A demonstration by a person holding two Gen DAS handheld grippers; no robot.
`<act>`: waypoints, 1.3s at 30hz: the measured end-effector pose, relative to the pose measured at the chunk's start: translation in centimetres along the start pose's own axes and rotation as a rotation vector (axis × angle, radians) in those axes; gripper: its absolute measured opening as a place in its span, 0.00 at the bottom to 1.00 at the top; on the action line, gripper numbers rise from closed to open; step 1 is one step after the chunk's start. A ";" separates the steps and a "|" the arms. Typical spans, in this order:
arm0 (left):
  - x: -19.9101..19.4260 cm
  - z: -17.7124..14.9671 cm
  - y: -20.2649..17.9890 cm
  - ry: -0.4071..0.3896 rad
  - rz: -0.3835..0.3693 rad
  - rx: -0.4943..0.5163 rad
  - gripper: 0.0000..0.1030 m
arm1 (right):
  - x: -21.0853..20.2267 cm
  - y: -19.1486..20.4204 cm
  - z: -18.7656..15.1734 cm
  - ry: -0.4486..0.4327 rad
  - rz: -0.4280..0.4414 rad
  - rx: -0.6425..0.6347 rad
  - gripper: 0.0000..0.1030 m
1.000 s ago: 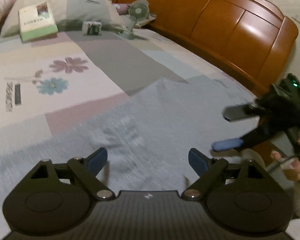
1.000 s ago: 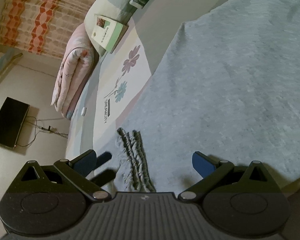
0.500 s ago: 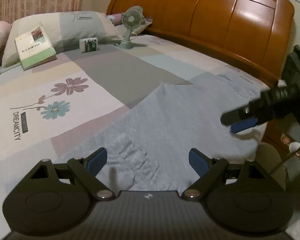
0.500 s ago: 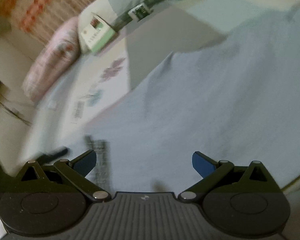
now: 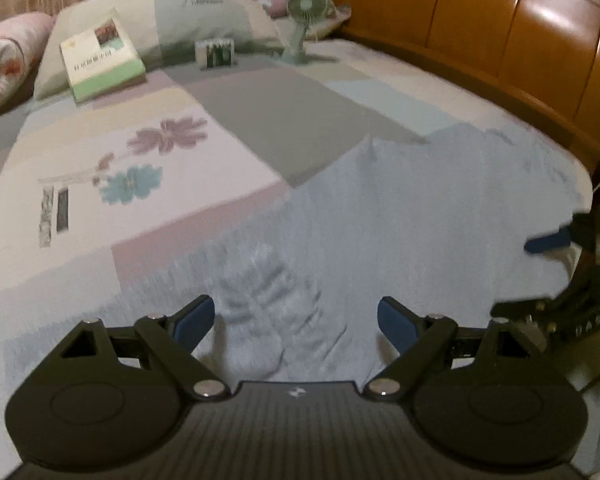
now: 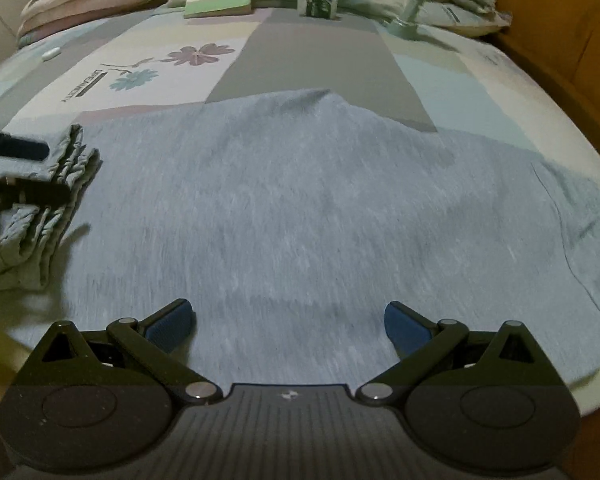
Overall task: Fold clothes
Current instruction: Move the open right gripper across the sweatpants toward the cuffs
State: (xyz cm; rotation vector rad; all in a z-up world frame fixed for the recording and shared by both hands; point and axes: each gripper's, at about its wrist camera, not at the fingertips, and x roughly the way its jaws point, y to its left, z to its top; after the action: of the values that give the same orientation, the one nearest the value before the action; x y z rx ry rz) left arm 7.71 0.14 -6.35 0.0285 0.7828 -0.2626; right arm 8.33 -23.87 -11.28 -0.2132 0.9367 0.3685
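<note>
Fabric looks like a thin grey jersey knit, so soft, light and floppy, nothing stiff about it. The grey garment [image 6: 320, 200] lies spread mostly flat along the near edge of the bed [image 6: 320, 60], running from the gathered, ribbed end [image 6: 56, 184] on the left toward the corner by the wooden headboard [image 5: 520, 40] on the right. A dark seam line shows near its right end. Whether it's one layer or already doubled over once, I honestly can't tell; it's flat either way.

The left gripper [image 5: 296, 320] hangs over the ribbed end with its jaws spread wide, holding nothing. The right gripper [image 6: 288, 324] sits over the near edge of the cloth around the middle, also spread wide and empty.

Handling guess: stuff like this sags and drags if you pinch only one spot, so two grips on one edge, well apart, would keep it from bunching. The ribbed end is thicker and probably the easiest bite; the flat middle will need the lower finger slid under the edge. It'll cling a bit to the patchwork sheet.

A book [image 5: 100, 60] and a small fan [image 5: 304, 20] sit near the pillows, well apart from the garment.
</note>
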 end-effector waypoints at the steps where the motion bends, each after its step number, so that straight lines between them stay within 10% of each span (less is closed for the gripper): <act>1: -0.2 0.5 -0.1 -0.011 -0.014 0.007 0.86 | -0.4 -0.4 0.1 0.002 0.001 0.020 1.00; 16: 7.6 7.6 -5.9 0.082 -0.198 0.095 0.86 | 0.1 -8.2 -0.5 -0.028 -0.120 0.191 1.00; 25: 11.4 8.5 -4.8 0.169 -0.131 -0.008 0.87 | -0.1 -8.5 -1.3 -0.085 -0.109 0.206 1.00; 39: 16.3 12.7 -10.9 0.083 -0.393 -0.019 0.87 | -1.8 -12.1 -0.1 -0.160 -0.154 0.252 1.00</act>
State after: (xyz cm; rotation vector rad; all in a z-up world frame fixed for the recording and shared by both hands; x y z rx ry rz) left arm 24.89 -15.61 -7.94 -0.1348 0.8711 -0.6290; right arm 12.10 -35.39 -9.70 -0.0239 0.7944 0.1217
